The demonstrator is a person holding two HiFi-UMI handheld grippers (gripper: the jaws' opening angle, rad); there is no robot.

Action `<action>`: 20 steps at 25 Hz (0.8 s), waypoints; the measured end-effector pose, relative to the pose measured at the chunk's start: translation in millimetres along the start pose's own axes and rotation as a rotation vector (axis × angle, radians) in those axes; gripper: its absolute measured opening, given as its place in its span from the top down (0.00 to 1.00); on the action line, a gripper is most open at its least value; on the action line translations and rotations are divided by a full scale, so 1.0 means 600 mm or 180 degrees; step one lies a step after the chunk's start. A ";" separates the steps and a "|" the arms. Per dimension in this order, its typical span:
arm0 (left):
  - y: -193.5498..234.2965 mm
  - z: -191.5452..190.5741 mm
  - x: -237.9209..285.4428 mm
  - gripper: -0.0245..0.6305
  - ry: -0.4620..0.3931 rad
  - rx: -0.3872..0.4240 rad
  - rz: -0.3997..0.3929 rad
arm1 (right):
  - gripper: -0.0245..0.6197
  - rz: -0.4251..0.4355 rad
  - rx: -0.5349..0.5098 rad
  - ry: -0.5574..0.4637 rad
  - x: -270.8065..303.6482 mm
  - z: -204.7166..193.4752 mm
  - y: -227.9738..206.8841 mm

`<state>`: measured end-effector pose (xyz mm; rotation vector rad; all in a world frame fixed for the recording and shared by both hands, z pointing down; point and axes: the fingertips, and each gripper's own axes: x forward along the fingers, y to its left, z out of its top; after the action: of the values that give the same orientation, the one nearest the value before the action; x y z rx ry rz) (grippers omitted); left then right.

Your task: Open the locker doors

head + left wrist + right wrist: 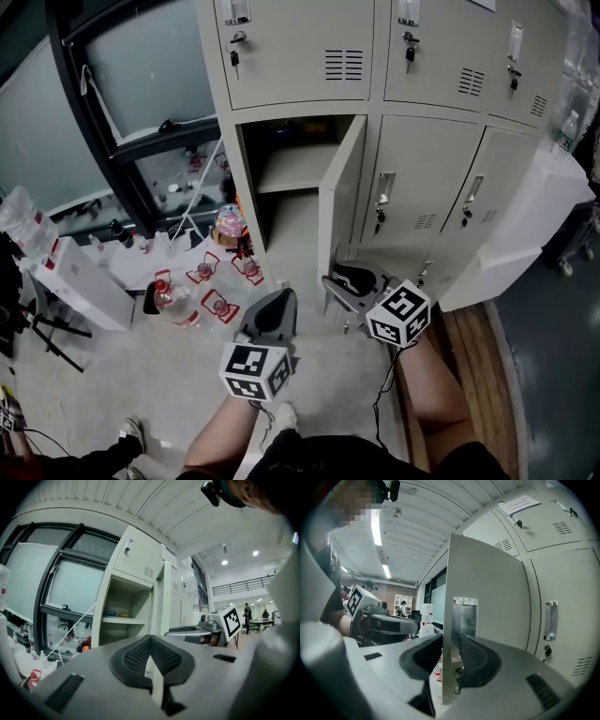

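Lower left of the head view: bottles (173,300) and loose clutter lie on the floor beside the locker (230,150).

Lower centre: the left gripper (284,298) hangs in front of the open compartment. Its jaws are together with nothing between them, and it touches no door.

Centre: the door (342,202) of the lower left compartment stands swung well out. It is hinged on the right of its opening, and its free edge faces the camera.

Just right of centre: the right gripper (337,278) straddles that free edge low down. In the right gripper view its pads (476,656) lie against both faces of the panel, just below the metal handle plate (464,613). It is a narrow pinch on thin sheet.

Right half: the shut doors (417,169) remain to be opened, each with a recessed handle (385,190) near its left edge.

Handling, as a judgement: the door looks like painted sheet steel. It should be stiff and light, and it likely swings freely once unlatched. The smooth faces may let the pads slip, and the panel could flex if pulled far from the hinge line. The handle recess, or the free edge beside it, probably offers the surest hold. The pull should follow the door's arc.
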<state>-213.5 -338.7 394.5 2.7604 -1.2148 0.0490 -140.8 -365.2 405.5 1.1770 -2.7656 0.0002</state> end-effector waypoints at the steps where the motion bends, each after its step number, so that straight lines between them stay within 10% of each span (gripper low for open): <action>1: -0.009 0.000 -0.001 0.96 0.0000 0.0008 -0.0014 | 0.78 -0.0021 0.0005 0.0001 -0.009 -0.002 -0.002; 20: -0.130 -0.014 0.004 0.96 0.0025 0.0039 -0.0137 | 0.73 -0.0808 -0.0073 0.0046 -0.102 -0.037 -0.042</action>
<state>-154.4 -287.5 395.0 2.7929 -1.1564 0.0634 -78.0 -337.4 418.8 1.5058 -2.5764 -0.0486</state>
